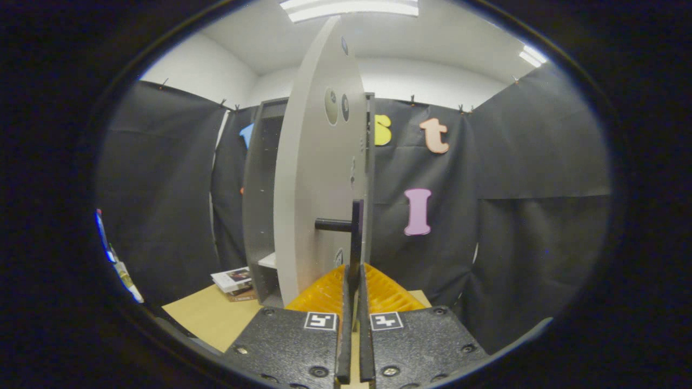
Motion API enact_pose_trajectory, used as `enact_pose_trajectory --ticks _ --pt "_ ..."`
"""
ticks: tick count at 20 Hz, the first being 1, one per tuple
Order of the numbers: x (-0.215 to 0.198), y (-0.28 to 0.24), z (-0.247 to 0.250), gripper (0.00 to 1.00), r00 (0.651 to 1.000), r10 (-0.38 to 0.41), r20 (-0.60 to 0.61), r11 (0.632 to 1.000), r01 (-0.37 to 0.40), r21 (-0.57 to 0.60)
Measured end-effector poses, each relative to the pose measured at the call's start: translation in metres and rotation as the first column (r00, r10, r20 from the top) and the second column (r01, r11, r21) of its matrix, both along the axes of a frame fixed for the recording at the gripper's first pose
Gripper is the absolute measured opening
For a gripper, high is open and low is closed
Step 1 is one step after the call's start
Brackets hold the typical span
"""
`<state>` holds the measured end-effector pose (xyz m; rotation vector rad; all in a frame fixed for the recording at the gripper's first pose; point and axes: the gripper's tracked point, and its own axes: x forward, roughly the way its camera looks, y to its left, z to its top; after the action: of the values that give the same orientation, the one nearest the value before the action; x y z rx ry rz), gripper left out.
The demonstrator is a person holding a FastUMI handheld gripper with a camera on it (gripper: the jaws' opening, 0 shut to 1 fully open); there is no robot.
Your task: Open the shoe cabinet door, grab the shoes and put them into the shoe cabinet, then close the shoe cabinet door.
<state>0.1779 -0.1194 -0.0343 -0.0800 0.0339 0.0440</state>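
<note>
The grey shoe cabinet stands on the wooden table, its front open and a pale shelf showing low inside. Its grey door is swung out towards me and stands nearly edge-on right ahead. A black bar handle sticks out from the door on a short black post. My gripper is shut on the lower end of that handle, with both fingers pressed against the bar from either side.
A small stack of books lies on the table just left of the cabinet's foot. Black cloth walls close in on the left, behind and on the right.
</note>
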Motion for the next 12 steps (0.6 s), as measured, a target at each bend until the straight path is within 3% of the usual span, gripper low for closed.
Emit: enact_pose_trajectory --ticks 1,3,7,12 --pt "0.004 -0.017 0.003 0.08 1.000 -0.020 0.013 1.000 0.019 0.016" --pt "0.007 -0.019 -0.007 0.03 0.998 0.057 -0.024 0.995 -0.054 0.088" --pt "0.006 -0.025 -0.004 0.04 0.994 0.100 -0.033 0.989 -0.096 0.111" --pt "-0.005 -0.030 -0.010 0.05 0.998 0.038 -0.046 0.997 -0.035 0.073"
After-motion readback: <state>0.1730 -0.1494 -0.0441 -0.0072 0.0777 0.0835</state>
